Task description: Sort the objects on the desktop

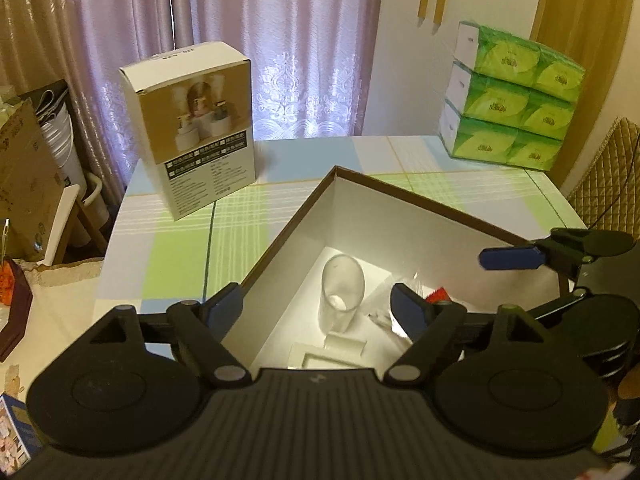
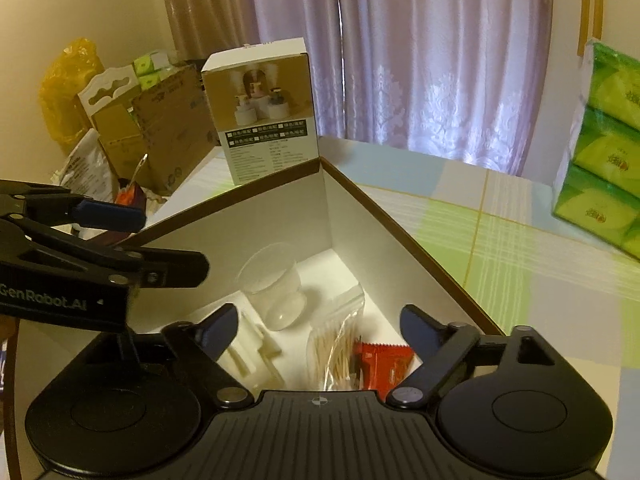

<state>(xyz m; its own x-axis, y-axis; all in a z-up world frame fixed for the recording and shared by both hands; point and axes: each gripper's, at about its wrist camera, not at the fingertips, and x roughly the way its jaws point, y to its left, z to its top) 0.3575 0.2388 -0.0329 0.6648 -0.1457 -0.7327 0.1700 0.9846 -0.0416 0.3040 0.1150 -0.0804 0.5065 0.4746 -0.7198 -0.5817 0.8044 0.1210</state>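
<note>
An open box with a brown rim (image 1: pixel 404 190) (image 2: pixel 384 208) and white inside stands on the table. In it lie a clear plastic cup (image 1: pixel 342 292) (image 2: pixel 276 288), a white plastic holder (image 1: pixel 332 354) (image 2: pixel 248 352), a clear bag of thin sticks (image 2: pixel 336 348) and a red packet (image 1: pixel 438 296) (image 2: pixel 384 364). My left gripper (image 1: pixel 316 306) hangs open over the box's near left part, with the cup below its gap. My right gripper (image 2: pixel 320 328) is open too, above the bag and packet. Each wrist view shows the other gripper's blue pad (image 1: pixel 512 258) (image 2: pixel 108 210), jaws apart.
A white product box (image 1: pixel 192 128) (image 2: pixel 268 112) stands behind the open box at the back left. Stacked green tissue packs (image 1: pixel 508 96) (image 2: pixel 604 148) sit at the back right. The checked tablecloth (image 1: pixel 180 248) shows around them. Cardboard boxes (image 2: pixel 160 128) crowd the left; a quilted chair back (image 1: pixel 604 176) stands right.
</note>
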